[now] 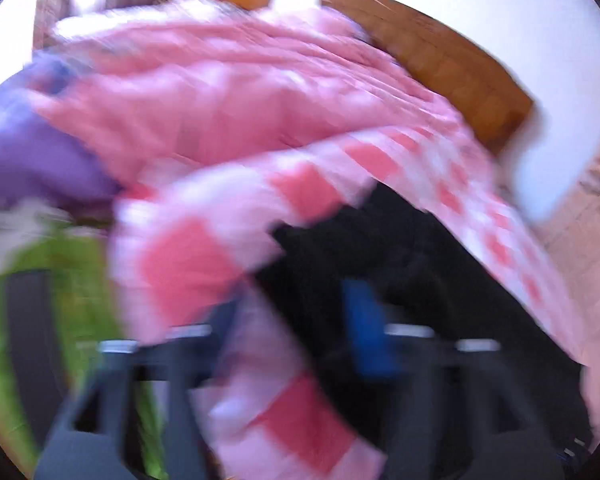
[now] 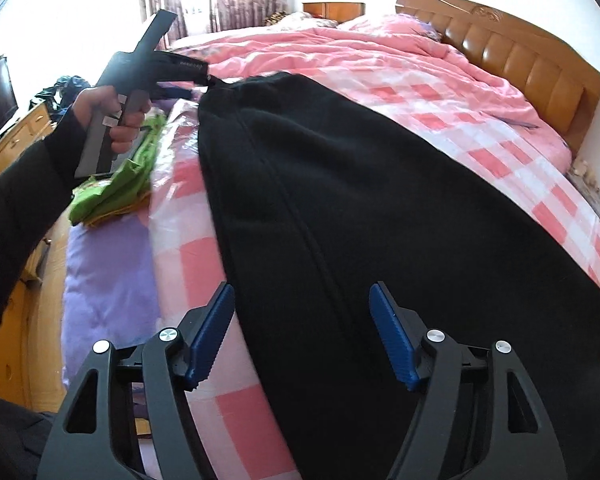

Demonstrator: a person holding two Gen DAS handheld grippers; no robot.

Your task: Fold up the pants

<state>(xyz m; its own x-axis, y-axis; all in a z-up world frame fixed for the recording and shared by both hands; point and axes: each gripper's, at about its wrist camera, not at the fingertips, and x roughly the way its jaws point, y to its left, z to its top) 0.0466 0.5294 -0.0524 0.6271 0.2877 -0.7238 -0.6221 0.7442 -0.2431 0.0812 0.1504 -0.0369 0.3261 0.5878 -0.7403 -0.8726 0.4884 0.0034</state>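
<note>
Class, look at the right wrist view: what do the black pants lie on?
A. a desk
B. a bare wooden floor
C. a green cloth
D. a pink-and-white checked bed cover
D: the black pants are spread across the pink-and-white checked bed cover, which shows on both sides of them.

Your pants (image 2: 340,208) are plain black; under them the sheet (image 2: 480,128) is checked in pink and white; the quilt (image 2: 320,46) behind is solid pink. Your right claw (image 2: 302,336) carries blue ribbed pads (image 2: 392,340) on black arms; beside the bed lie a bright green cloth (image 2: 116,188) and a lilac cover (image 2: 104,280); the headboard (image 2: 520,60) is orange-brown.
</note>
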